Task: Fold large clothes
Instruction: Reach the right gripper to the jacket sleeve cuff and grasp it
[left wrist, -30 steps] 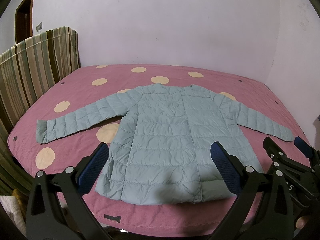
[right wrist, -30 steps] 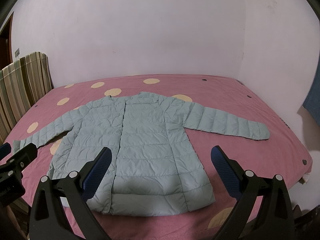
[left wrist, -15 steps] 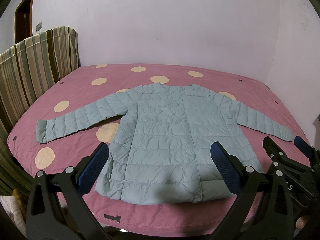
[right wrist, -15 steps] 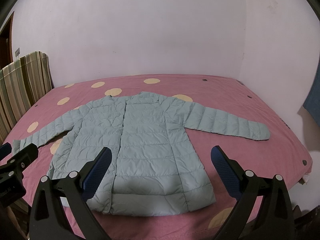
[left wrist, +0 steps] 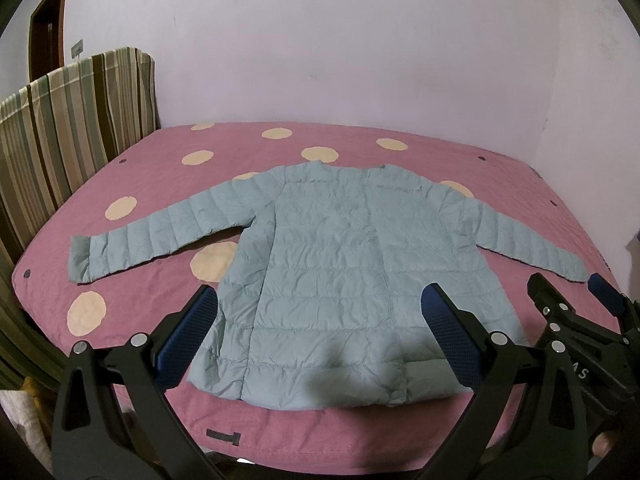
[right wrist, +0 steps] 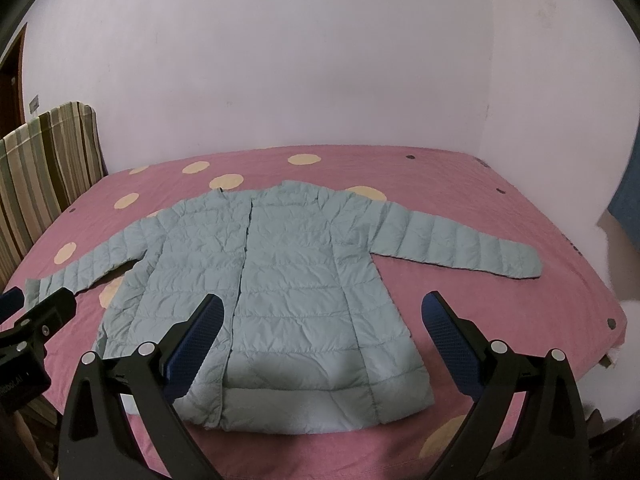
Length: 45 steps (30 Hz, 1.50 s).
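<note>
A pale green quilted jacket (left wrist: 340,264) (right wrist: 272,280) lies flat and face up on the pink bed, both sleeves spread out to the sides, hem toward me. My left gripper (left wrist: 320,316) hovers open above the hem, holding nothing. My right gripper (right wrist: 324,316) is open too, above the hem's right half, empty. The right gripper's body (left wrist: 576,328) shows at the right edge of the left wrist view, and the left gripper's body (right wrist: 28,332) shows at the left edge of the right wrist view.
The bed cover (left wrist: 132,280) (right wrist: 520,304) is pink with cream dots. A striped headboard (left wrist: 60,140) (right wrist: 40,168) stands at the left. Plain walls close the far side and the right. A blue cloth (right wrist: 628,200) hangs at the right edge.
</note>
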Available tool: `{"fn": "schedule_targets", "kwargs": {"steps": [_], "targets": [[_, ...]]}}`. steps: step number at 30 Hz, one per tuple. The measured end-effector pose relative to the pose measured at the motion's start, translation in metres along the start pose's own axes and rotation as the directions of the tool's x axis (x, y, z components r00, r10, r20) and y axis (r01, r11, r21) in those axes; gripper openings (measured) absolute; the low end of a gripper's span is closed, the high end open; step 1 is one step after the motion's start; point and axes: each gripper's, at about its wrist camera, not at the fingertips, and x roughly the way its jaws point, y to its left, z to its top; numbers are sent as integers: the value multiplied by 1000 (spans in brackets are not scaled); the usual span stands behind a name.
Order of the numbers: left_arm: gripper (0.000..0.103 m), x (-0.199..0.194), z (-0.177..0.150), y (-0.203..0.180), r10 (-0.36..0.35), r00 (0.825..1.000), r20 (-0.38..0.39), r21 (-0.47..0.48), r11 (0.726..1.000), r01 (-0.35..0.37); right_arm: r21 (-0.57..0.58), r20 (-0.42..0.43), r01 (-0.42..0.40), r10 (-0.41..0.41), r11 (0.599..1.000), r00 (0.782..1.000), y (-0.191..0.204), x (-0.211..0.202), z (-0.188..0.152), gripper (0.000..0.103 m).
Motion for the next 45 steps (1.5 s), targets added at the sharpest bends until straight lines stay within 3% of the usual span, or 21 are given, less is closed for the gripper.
{"fn": "schedule_targets", "kwargs": {"steps": [4,7,11,13,18,19,20,22,26,30,37,40,45], "targets": [[101,29,-3,11,37,999,-31,-36,999,-39,13,-17,14,-14,1000,1000,-6,9,-3,98],[101,48,-1,32,105,993,-59,-86,990,-110,50,-39,35,-33,998,999,-13,37,-2,98],[101,83,-1,71,231,967,-104,-146,959,-245,130,-71,59,-50,990,996,-50,71,-3,98],[101,104,-3,93,321,939,-126,-164,926,-339,206,-90,71,-53,976,995,-78,90,-1,98],[101,154,-11,158,469,861,-197,-215,836,-505,392,-130,139,-95,909,987,-153,136,-1,97],[101,163,-13,169,482,848,-221,-228,820,-525,405,-132,174,-131,898,983,-168,145,-1,93],[101,170,-15,180,495,835,-241,-240,803,-545,410,-141,202,-157,890,977,-178,151,-1,78],[101,184,-21,200,530,801,-279,-252,765,-593,444,-176,259,-200,858,964,-208,167,-3,63],[101,199,-32,227,573,749,-331,-268,704,-657,579,-217,286,-193,763,957,-260,189,-13,63],[101,210,-44,245,567,731,-380,-298,673,-677,682,-233,312,-208,661,950,-305,199,-26,63],[101,219,-50,247,571,716,-400,-280,668,-689,808,-213,261,-151,528,965,-343,217,-47,63],[101,221,-52,248,562,721,-405,-289,670,-684,841,-191,238,-145,487,971,-353,223,-50,63],[101,223,-53,249,553,726,-410,-298,670,-679,862,-155,219,-174,458,973,-363,225,-50,62]]}}
